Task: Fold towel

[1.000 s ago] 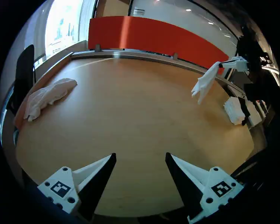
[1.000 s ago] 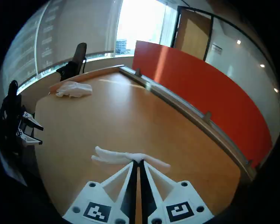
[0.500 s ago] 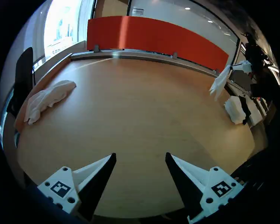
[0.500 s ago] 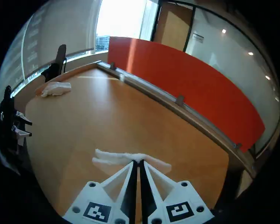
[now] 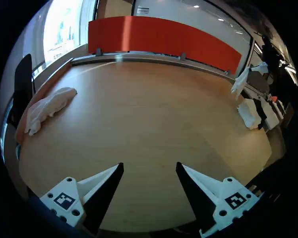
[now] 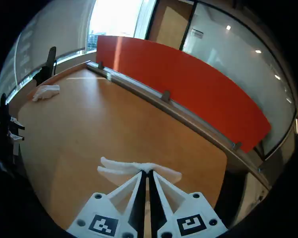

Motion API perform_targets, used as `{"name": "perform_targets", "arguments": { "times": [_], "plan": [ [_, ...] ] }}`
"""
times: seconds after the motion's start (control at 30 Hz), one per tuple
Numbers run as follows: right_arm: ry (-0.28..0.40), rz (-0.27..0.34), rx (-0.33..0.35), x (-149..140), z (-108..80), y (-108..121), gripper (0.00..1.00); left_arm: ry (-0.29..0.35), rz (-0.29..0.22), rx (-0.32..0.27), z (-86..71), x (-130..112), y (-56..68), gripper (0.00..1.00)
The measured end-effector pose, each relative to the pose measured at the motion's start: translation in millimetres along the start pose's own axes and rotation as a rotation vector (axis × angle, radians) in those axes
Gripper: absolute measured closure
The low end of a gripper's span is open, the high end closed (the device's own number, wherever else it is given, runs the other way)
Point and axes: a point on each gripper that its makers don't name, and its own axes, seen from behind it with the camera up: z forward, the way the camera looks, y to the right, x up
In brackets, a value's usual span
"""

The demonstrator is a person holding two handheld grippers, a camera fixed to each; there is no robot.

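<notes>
Right gripper [image 6: 148, 173] pinches the towel [image 6: 119, 168], hanging lengthwise above the table's [image 6: 89, 119] end; left gripper [image 5: 149, 166] gapes empty, well apart across the table.

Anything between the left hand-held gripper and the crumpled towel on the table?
Nothing visible. The left hand-held gripper hangs open over the wood table. The crumpled towel lies off to its left near the table edge, with bare tabletop between.

Table [image 5: 149, 119]: wood-grain top, smooth, slight sheen.
Towel [image 6: 117, 168]: white cloth, soft, matt.
Left gripper [image 5: 149, 163], right gripper [image 6: 148, 171]: white matt plastic, black inner faces.
Partition [image 5: 165, 37]: red, matt.
</notes>
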Motion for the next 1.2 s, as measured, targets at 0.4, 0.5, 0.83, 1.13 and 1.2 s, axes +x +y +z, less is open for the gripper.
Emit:
{"name": "perform_targets", "arguments": {
  "times": [0.4, 0.5, 0.83, 1.13, 1.2],
  "plan": [
    [-0.031, 0.017, -0.038, -20, -18.8, 33, 0.96, -0.002, 0.017, -0.005, 0.6, 3, 9.7, 0.02],
    [-0.036, 0.019, -0.044, -25, -23.4, 37, 0.96, -0.004, 0.022, -0.007, 1.3, 3, 11.7, 0.02],
    [-0.048, 0.054, -0.066, -53, -43.8, 47, 0.96, -0.008, 0.046, -0.025, 5.0, 4, 22.8, 0.02],
    [-0.093, 0.108, -0.101, -110, -66.1, 55, 0.96, -0.013, 0.067, -0.042, 7.9, 5, 29.8, 0.02],
    [-0.104, 0.122, -0.108, -124, -70.4, 54, 0.96, -0.014, 0.072, -0.045, 8.1, 5, 31.0, 0.02]
  ]
}}
